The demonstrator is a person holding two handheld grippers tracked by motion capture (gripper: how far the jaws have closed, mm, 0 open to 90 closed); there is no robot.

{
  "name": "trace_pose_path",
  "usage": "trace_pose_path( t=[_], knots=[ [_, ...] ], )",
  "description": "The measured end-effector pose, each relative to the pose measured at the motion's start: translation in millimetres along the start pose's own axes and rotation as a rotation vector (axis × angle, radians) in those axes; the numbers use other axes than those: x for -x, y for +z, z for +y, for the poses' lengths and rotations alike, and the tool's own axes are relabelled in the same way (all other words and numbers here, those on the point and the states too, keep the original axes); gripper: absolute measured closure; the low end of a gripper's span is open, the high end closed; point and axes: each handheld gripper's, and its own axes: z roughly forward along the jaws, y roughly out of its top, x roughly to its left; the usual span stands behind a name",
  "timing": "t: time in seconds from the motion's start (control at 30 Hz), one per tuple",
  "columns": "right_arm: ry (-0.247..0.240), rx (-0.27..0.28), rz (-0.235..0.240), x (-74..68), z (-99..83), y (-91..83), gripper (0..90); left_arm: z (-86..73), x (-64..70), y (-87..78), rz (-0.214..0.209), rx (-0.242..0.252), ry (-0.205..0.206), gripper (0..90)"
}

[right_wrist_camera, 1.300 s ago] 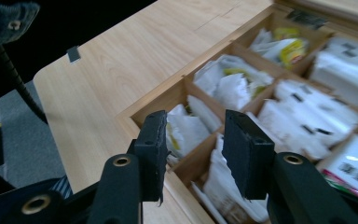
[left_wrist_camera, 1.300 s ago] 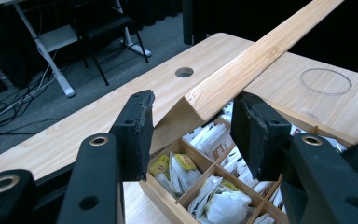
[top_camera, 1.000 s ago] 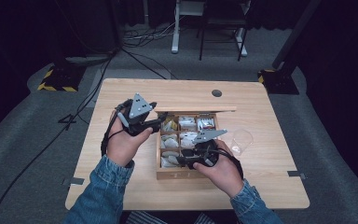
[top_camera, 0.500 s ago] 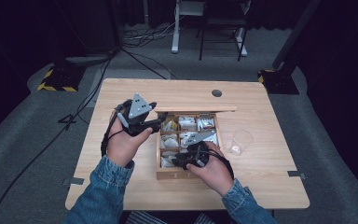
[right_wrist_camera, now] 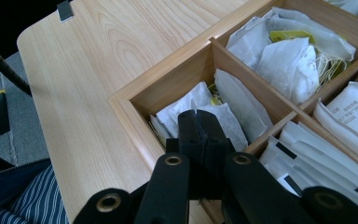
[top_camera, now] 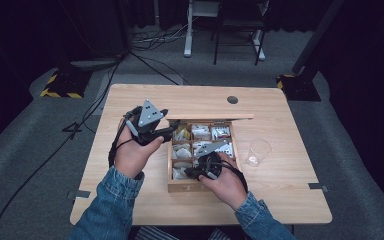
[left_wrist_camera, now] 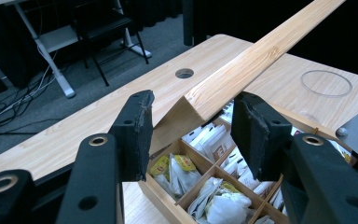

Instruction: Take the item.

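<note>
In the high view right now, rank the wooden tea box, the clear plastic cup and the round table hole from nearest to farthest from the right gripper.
1. Wooden tea box: directly beneath the right gripper, at its near-left compartment.
2. Clear plastic cup: on the table to the box's right.
3. Round table hole: near the far edge, beyond the raised lid.

Right gripper tips: jaws pressed together over a white sachet, can't tell if anything's pinched.
Near-left compartment: sachets half buried behind the jaws.
Sachet print: too small to read, honestly.
Lid: far end cut off by the top edge.
Cup: just the rim visible, body barely there.
</note>
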Motion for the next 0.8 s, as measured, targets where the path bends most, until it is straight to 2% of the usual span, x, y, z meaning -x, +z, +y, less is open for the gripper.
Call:
trace_pose_path(
  t=[0.2, 0.8],
  knots=[
    [0.000, 0.026, -0.009, -0.1, 1.7, -4.1, 90.0, 0.7, -0.3, -0.1, 0.002, -0.004, 0.007, 49.3],
    [-0.015, 0.110, -0.032, -5.0, 13.4, -33.0, 90.0, 2.0, -0.6, -0.1, -0.001, -0.012, 0.007, 49.4]
  ],
)
